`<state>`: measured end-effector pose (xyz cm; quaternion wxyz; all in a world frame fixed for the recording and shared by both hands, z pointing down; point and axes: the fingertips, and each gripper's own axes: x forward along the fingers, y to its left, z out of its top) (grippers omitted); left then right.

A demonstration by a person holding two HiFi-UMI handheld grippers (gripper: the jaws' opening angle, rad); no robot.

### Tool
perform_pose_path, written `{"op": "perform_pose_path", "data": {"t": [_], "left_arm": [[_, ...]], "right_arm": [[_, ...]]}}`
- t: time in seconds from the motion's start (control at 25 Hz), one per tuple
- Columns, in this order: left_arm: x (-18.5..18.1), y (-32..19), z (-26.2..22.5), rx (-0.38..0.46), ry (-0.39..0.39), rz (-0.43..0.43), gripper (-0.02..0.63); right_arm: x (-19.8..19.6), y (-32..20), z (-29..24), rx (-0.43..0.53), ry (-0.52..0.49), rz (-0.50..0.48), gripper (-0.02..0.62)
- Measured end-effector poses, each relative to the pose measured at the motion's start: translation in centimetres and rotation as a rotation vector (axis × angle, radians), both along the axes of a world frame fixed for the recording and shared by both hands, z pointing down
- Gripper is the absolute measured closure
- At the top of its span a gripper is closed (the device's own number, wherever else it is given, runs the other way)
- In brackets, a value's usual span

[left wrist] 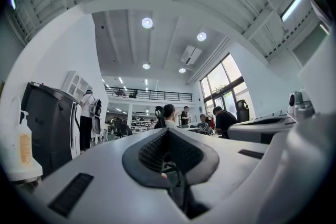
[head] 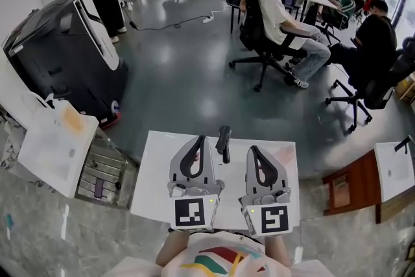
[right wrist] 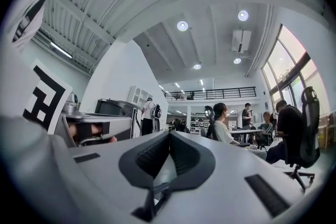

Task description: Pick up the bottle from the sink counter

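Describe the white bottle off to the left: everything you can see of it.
The bottle is white and looks like plastic, with an orange label on its side and a narrower neck on top. It stands upright near the edge of a white counter. Nothing but that counter touches it. Its cap is too small to make out.

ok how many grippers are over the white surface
2: the left gripper and the right gripper, side by side over the white surface, both shut. No others seem hidden.

head view: steeply down, overhead | both gripper views: low, level, forward | shared: seated person [head: 273, 13] [left wrist: 169, 117] [right wrist: 220, 126]
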<state>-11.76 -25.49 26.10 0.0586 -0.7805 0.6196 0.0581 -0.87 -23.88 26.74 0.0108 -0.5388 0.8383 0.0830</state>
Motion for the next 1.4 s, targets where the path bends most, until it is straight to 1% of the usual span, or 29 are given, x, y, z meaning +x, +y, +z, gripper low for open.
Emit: {"op": "perform_pose_path", "data": {"t": [0.2,0.36,0.48,0.68,0.76,0.84,0.92,0.96,1.08,1.24,1.4], "left_arm": [[1.3,-0.1,-0.2,0.010,0.002,0.022,0.588],[2.4,-0.5,-0.4,0.020,-0.013,0.042,0.588],[3.1,-0.6,-0.3,0.016,-0.018,0.059,0.587],[4.8,-1.0,0.3,-0.006,-0.025,0.091,0.588],[5.2,-1.1,0.6,-0.017,-0.024,0.097,0.588],[5.5,-1.2,1.0,-0.027,-0.039,0.099,0.588],[5.7,-1.3,1.5,-0.038,-0.045,0.101,0.588],[5.9,-1.4,1.7,-0.045,-0.039,0.101,0.588],[6.3,-1.6,2.4,-0.064,-0.034,0.099,0.588],[6.9,-2.2,3.6,-0.092,-0.065,0.093,0.588],[7.5,-2.7,4.7,-0.122,-0.062,0.088,0.588]], "right_arm": [[0.8,0.2,-0.1,0.011,-0.006,0.010,0.583],[1.7,-0.3,-0.1,0.009,-0.001,0.007,0.583],[2.4,-0.6,-0.4,0.030,0.004,0.019,0.583],[5.1,-1.3,0.4,-0.016,0.000,0.072,0.576],[6.2,-1.9,0.9,-0.035,0.002,0.086,0.485],[7.4,-2.6,1.7,-0.053,0.009,0.102,0.418],[8.7,-3.4,2.6,-0.073,0.018,0.126,0.360],[9.5,-3.8,3.1,-0.085,0.023,0.140,0.341],[11.6,-5.0,5.2,-0.134,0.052,0.178,0.307],[14.3,-6.8,8.8,-0.221,0.094,0.209,0.302],[16.8,-8.3,12.9,-0.311,0.123,0.242,0.268]]}}
